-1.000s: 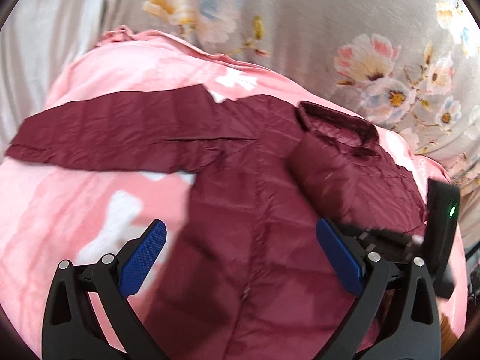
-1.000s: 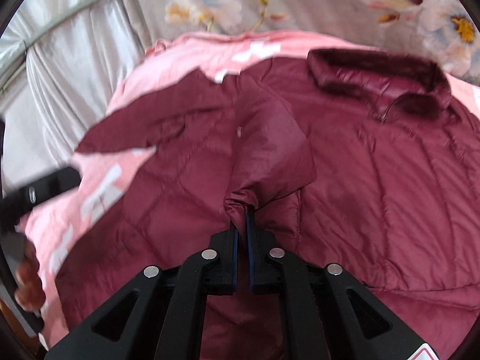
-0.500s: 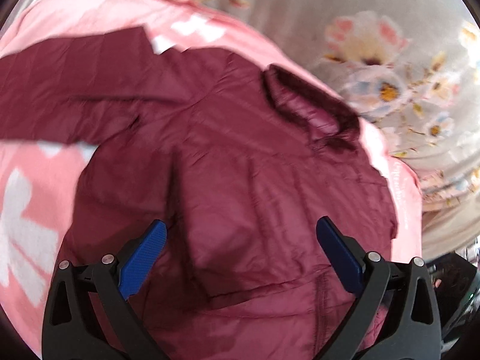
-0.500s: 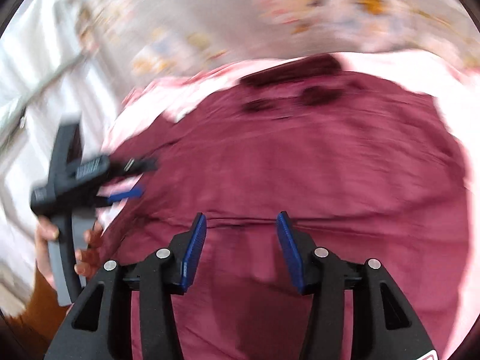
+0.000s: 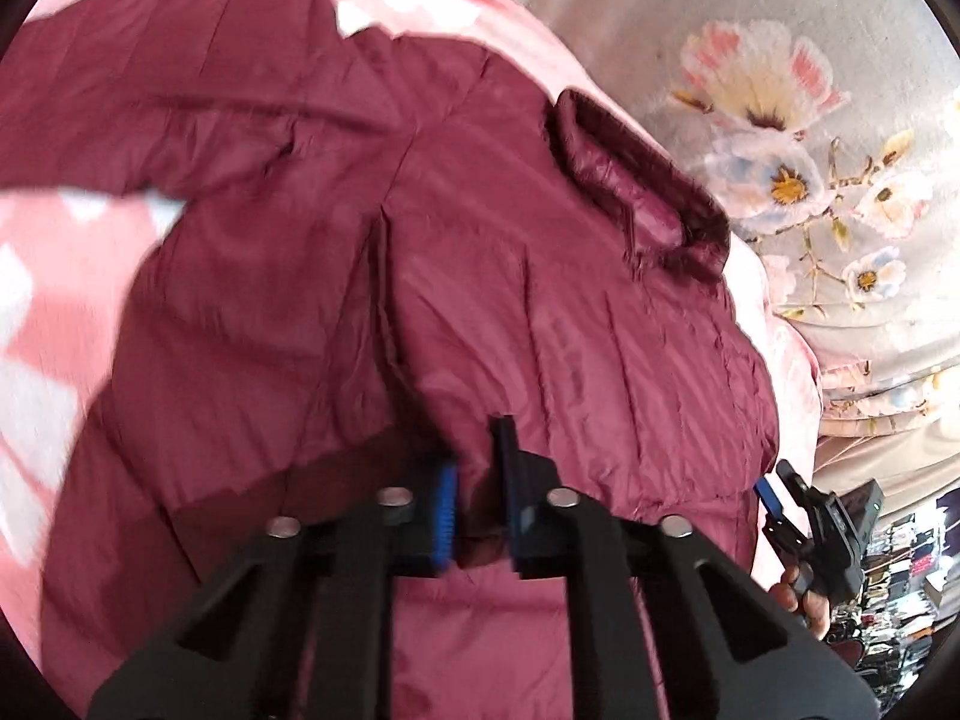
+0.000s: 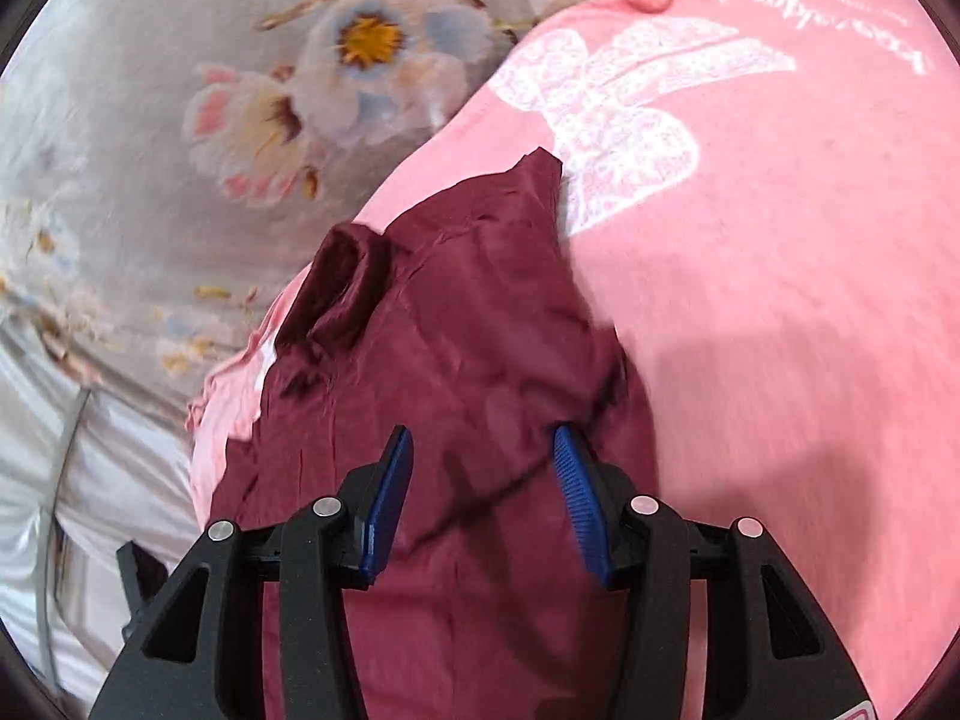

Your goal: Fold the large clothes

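The left gripper [image 5: 477, 501] fingers pinch a jacket [image 5: 540, 312] fold; the right gripper [image 6: 483, 495] fingers spread wide above it.

Bright even daylight, soft shadows, motion blur, fisheye-warped dark corners

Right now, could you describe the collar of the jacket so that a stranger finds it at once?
Start from the pink blanket, on which the maroon jacket lies spread. Follow the jacket toward the grey floral sheet: the collar sits at that edge. It alone is a darker, raised, rolled band; the rest is flat quilted fabric.
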`<act>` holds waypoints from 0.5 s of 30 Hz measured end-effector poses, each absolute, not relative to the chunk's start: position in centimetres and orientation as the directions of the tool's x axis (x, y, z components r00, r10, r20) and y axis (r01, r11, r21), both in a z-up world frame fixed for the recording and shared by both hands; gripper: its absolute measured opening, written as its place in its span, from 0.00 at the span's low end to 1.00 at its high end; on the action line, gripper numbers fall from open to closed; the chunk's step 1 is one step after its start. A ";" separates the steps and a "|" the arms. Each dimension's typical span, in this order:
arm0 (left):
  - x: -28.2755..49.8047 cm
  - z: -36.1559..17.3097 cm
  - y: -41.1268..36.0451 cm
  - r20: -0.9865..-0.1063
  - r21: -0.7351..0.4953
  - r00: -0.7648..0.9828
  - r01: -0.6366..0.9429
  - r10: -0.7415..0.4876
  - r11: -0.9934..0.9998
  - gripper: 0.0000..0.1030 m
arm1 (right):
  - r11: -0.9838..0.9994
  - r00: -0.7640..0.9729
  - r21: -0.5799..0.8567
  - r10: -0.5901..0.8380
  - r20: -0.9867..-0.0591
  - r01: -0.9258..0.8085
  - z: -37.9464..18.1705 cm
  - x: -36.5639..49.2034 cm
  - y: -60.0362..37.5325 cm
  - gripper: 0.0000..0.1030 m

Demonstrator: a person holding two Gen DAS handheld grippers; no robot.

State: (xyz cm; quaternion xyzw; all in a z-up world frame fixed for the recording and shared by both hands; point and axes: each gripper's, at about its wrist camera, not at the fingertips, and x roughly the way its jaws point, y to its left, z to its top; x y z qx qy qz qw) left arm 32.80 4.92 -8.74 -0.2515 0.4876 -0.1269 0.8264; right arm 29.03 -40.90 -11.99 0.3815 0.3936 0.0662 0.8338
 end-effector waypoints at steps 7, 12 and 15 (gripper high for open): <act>33.5 -5.5 5.0 -0.719 -0.462 0.578 0.018 -0.386 0.887 0.03 | 0.734 0.778 0.665 0.337 -0.529 0.135 -7.9 29.9 -41.3 0.03; 33.7 -6.8 4.0 -0.735 -0.384 0.589 0.046 -0.335 0.922 0.03 | 0.808 0.784 0.570 0.255 -0.566 0.148 -7.5 29.6 -40.7 0.02; 34.0 -9.4 3.2 -0.778 -0.329 0.555 0.039 -0.294 0.944 0.03 | 0.813 0.724 0.540 0.237 -0.648 0.217 -10.6 30.1 -41.0 0.01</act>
